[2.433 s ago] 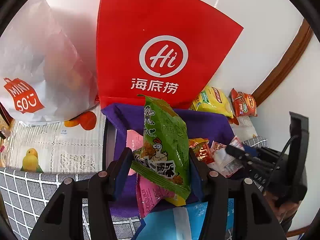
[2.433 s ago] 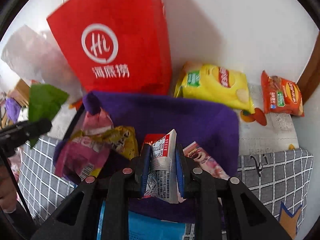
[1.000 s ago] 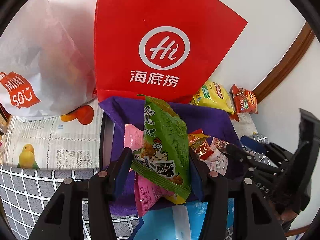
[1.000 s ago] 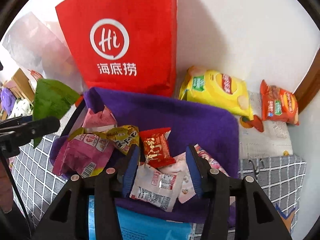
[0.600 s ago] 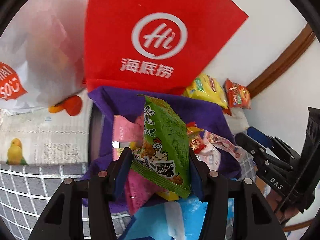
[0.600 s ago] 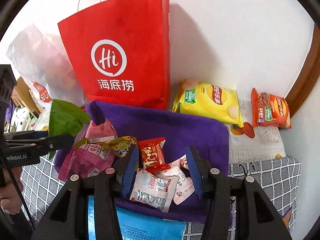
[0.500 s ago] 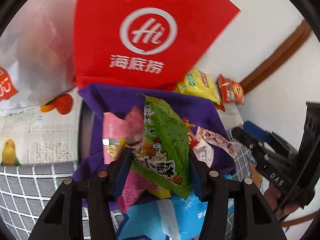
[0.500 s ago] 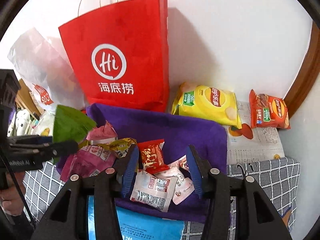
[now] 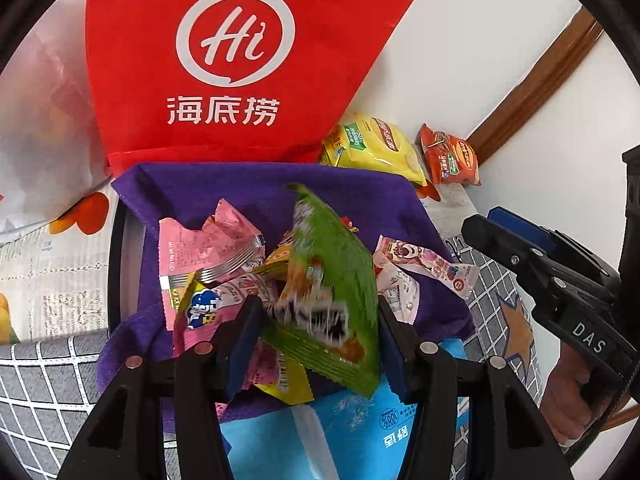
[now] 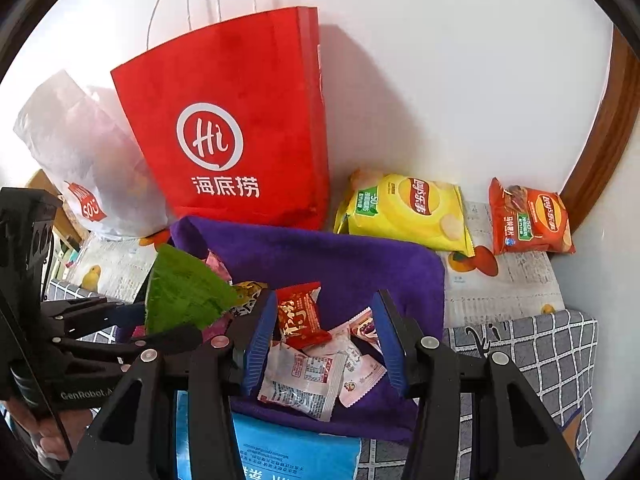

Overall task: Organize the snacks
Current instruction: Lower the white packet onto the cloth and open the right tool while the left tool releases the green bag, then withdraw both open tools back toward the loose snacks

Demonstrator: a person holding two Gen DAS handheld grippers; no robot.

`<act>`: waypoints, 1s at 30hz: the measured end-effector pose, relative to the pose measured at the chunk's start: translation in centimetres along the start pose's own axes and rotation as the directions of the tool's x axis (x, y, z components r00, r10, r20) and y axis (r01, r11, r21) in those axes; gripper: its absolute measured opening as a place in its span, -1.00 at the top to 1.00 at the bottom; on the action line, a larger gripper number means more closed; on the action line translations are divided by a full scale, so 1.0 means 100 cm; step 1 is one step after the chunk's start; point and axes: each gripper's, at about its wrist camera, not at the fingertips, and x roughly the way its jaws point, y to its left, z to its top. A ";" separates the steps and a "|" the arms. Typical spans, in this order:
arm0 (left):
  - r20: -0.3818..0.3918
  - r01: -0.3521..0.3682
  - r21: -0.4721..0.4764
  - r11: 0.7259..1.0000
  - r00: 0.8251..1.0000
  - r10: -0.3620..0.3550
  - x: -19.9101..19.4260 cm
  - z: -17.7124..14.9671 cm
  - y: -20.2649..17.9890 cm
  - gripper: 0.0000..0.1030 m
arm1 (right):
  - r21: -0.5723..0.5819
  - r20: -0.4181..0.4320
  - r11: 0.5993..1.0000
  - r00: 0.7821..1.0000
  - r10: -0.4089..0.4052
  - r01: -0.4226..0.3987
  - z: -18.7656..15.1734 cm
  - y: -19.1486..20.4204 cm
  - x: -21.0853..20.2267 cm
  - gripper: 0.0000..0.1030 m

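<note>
Left tool (image 9: 320,340) is opening w/ the blurred green snack bag (image 9: 332,292) between its pads, over the purple cloth (image 9: 248,184) pile at the desk's back edge. Right view: right tool (image 10: 326,344) spread, nothing pinched, above red packet (image 10: 298,314) & white packet (image 10: 300,380) on cloth.

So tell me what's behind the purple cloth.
A red bag stands right behind the purple cloth, yellow chips beside it. The bag's base is hidden by the cloth.

Both wrist views angled down, close over purple cloth (image 9: 248,188)
</note>
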 end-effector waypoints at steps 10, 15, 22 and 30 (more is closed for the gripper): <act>0.032 -0.039 0.020 0.999 0.999 0.038 -0.011 0.000 -0.006 -0.32 | -0.008 0.016 1.000 1.000 -0.004 0.004 0.000 0.003 -0.008 0.04; 0.045 -0.029 -0.013 0.999 0.999 0.029 -0.026 0.001 0.001 -0.32 | 0.016 0.038 1.000 0.999 -0.005 0.004 0.002 0.004 -0.017 0.03; 0.079 -0.029 -0.033 0.999 0.996 0.032 -0.051 0.002 0.004 -0.32 | 0.087 0.103 0.996 0.995 0.009 -0.018 -0.009 0.006 -0.043 -0.14; 0.146 -0.108 0.022 0.994 0.984 0.103 -0.079 -0.004 -0.012 -0.32 | 0.221 0.119 0.969 0.983 -0.137 0.109 -0.038 -0.010 -0.084 -0.39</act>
